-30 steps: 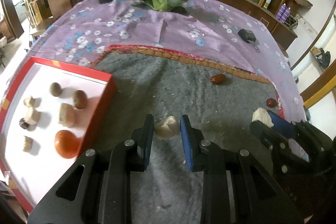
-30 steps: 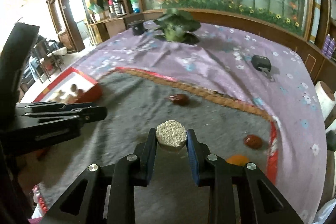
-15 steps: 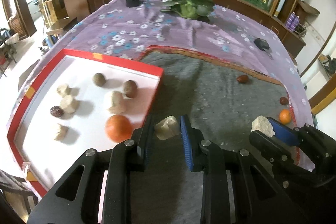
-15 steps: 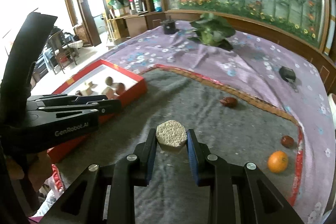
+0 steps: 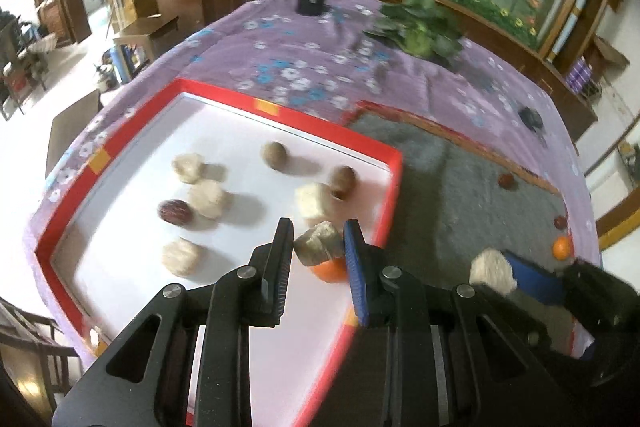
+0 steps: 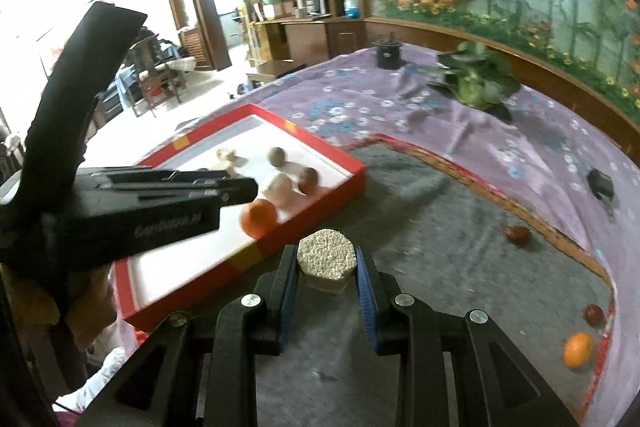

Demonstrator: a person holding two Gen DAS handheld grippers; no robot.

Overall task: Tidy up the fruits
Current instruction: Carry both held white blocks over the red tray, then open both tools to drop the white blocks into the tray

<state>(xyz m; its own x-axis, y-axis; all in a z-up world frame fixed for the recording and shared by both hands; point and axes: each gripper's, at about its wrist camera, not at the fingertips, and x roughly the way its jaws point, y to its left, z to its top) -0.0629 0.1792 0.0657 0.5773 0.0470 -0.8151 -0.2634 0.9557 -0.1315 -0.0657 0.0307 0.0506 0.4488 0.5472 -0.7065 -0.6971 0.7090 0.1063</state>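
Note:
My left gripper [image 5: 318, 243] is shut on a pale beige chunk [image 5: 319, 242] and holds it above the near right part of the red-rimmed white tray [image 5: 394, 163]. The tray holds several pale chunks, brown round fruits, a dark red date [image 5: 175, 211] and an orange [image 5: 330, 270] just under the gripper. My right gripper [image 6: 326, 261] is shut on a pale hexagonal grainy piece [image 6: 326, 255], above the grey mat [image 6: 460, 247] beside the tray's corner [image 6: 256, 253]. It shows at the right in the left wrist view [image 5: 491, 269].
On the grey mat lie a dark red date [image 6: 517, 234], another red fruit [image 6: 594, 314] and an orange [image 6: 578, 349] near the right edge. A purple flowered cloth [image 6: 400, 99] covers the table, with a leafy plant [image 6: 476, 79], a black pot [image 6: 386, 53] and a small black object [image 6: 600, 183].
Both grippers have moved left toward the tray with their pieces held. The left gripper has gone from over the mat to over the tray's near right part.

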